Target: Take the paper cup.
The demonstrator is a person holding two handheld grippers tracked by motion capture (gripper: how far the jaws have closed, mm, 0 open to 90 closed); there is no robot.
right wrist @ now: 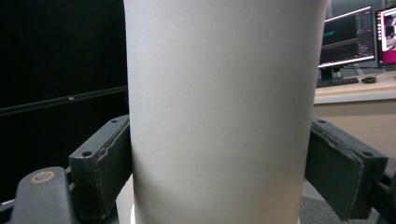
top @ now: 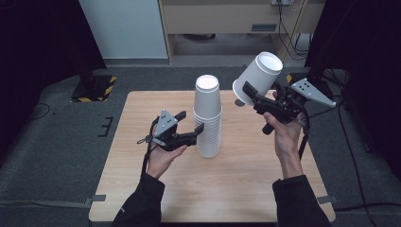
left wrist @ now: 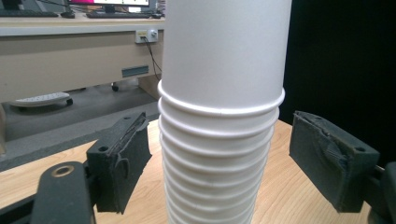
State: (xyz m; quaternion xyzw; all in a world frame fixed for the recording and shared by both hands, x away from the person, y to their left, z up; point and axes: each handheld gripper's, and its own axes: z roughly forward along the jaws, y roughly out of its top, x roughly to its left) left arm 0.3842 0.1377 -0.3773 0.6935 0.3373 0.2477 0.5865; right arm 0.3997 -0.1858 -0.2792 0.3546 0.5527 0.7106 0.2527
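One cup [top: 257,77] was clamped in the right tongs [top: 249,94], held tilted in the air off the tabletop's [top: 142,156] far right corner. The left tongs [top: 191,127] stood released around the stack of cups [top: 207,118] near the far edge. Unstacking looked under way; next the cup likely needed a bare spot, set down gently.

Colours on view
Cup stack [top: 207,118]: white. Held cup [top: 258,75]: white. Worktop [top: 236,179]: pale wood grain. Jaws: black. Floor block [top: 97,88]: yellow-black stripes.

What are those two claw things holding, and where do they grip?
The right gripper clamps a single paper cup by its side wall; the left gripper straddles the cup stack without touching.
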